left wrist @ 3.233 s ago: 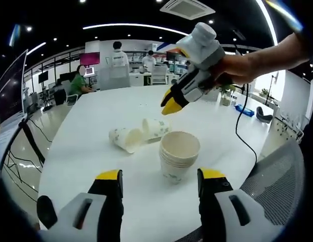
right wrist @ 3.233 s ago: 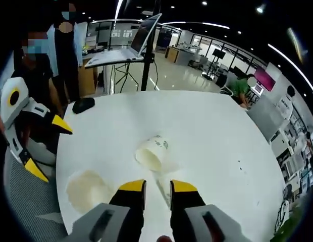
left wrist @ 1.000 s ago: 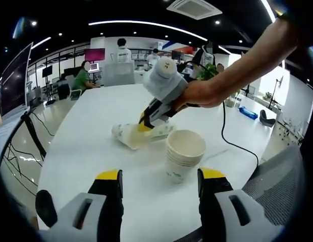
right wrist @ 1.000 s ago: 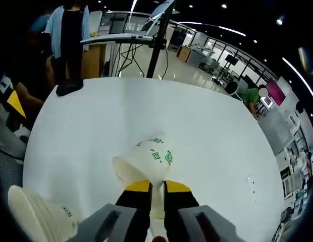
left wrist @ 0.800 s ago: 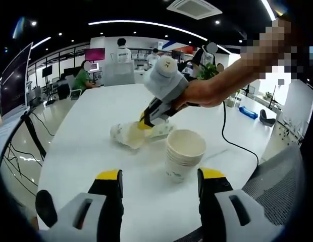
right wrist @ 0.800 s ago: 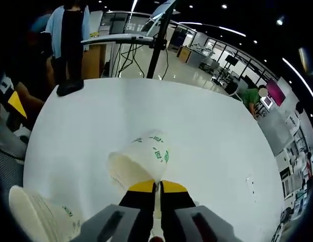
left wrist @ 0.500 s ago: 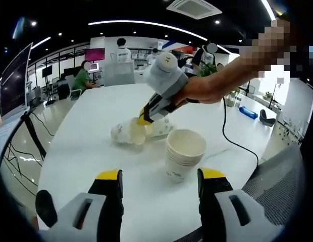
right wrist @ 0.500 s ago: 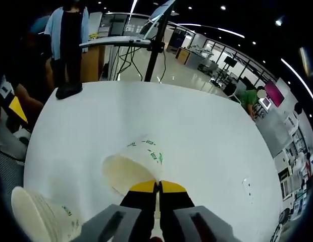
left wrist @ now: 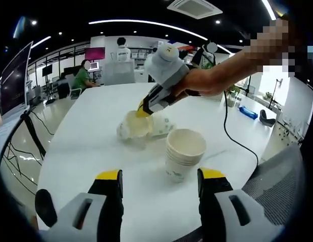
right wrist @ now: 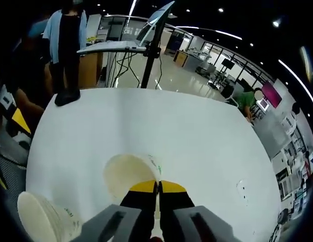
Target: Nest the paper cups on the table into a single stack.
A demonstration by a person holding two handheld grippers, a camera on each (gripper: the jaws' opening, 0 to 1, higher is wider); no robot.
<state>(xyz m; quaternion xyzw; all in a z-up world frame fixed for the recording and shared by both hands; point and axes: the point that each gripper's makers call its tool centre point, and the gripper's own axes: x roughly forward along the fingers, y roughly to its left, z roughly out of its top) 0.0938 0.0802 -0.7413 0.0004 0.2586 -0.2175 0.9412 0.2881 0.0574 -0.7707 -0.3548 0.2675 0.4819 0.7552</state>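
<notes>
A stack of nested white paper cups [left wrist: 182, 154] stands upright on the white table [left wrist: 81, 136], just ahead of my left gripper [left wrist: 160, 176], which is open and holds nothing. Beyond it, my right gripper [left wrist: 144, 108] is shut on the rim of a single paper cup [left wrist: 136, 124], tipped up off the table with its mouth towards the left gripper view. Another cup [left wrist: 165, 125] lies on its side right behind it. In the right gripper view the held cup [right wrist: 125, 180] sits at my right gripper [right wrist: 157, 186], and the stack [right wrist: 41, 218] is at the lower left.
A black object [right wrist: 66, 97] rests near the far edge of the table [right wrist: 197, 136], with a laptop stand [right wrist: 149, 45] and a standing person [right wrist: 69, 45] beyond. A mesh chair [left wrist: 277, 176] is at the table's near right. A cable [left wrist: 232, 136] trails across the table.
My right gripper came down, shut on the rim of the lying cup, then lifted and tipped it up. The left gripper and the stack stayed put.
</notes>
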